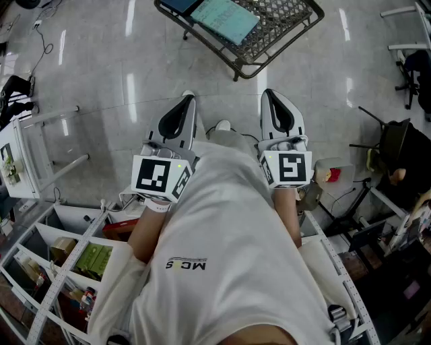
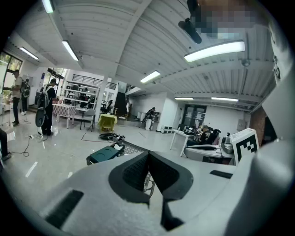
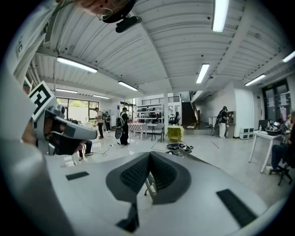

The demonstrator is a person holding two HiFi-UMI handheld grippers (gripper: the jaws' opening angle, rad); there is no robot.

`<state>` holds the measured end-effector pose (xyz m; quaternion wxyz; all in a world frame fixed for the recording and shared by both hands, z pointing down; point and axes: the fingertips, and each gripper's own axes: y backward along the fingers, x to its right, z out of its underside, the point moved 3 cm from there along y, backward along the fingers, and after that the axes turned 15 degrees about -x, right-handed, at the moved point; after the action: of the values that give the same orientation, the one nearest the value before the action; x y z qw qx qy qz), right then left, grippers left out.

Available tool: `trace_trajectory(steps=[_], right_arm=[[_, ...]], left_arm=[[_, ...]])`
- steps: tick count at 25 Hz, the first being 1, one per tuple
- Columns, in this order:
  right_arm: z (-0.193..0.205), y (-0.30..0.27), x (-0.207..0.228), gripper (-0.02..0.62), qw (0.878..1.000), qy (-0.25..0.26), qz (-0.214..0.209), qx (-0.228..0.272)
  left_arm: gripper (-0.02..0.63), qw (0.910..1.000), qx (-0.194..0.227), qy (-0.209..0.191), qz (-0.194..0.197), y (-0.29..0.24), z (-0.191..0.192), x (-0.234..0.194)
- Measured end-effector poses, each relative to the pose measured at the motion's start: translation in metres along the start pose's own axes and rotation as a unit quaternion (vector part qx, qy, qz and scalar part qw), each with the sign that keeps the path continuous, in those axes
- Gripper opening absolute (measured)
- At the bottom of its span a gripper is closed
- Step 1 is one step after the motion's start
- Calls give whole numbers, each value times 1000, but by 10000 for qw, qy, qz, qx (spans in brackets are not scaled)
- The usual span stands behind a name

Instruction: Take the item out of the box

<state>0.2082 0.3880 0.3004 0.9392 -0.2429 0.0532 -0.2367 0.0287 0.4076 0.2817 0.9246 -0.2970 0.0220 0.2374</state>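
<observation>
Grippers at chest: left gripper (image 1: 183, 106), right gripper (image 1: 275, 101) both pinched closed, empty. Teal flat piece (image 1: 225, 19) in wire basket (image 1: 286, 23), possibly item: likely light, thin; take by edge.

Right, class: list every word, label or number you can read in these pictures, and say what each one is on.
"MC2S", third character unsure: white shirt.
Left gripper, right gripper: square marker patterns only, no letters.
Green boxes: print too small to read.

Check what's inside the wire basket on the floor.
A flat teal item and a darker one beside it, cut by the frame edge. Anything beneath them is covered.
</observation>
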Motion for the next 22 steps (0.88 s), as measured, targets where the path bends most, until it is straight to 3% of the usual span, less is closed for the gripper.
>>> trace_trajectory(steps=[7, 11, 18, 22], right_arm=[[3, 33, -5, 15, 9999, 47, 29, 151], [9, 38, -12, 15, 9988, -411, -125, 220], [3, 20, -35, 15, 9996, -243, -44, 169], [-19, 8, -55, 15, 9989, -214, -103, 392]], left_arm=[[25, 9993, -39, -258, 256, 11, 5, 42], [25, 9994, -3, -224, 272, 21, 14, 41], [25, 9994, 66, -66, 342, 29, 18, 9], [25, 9991, 80, 33, 412, 31, 15, -26]])
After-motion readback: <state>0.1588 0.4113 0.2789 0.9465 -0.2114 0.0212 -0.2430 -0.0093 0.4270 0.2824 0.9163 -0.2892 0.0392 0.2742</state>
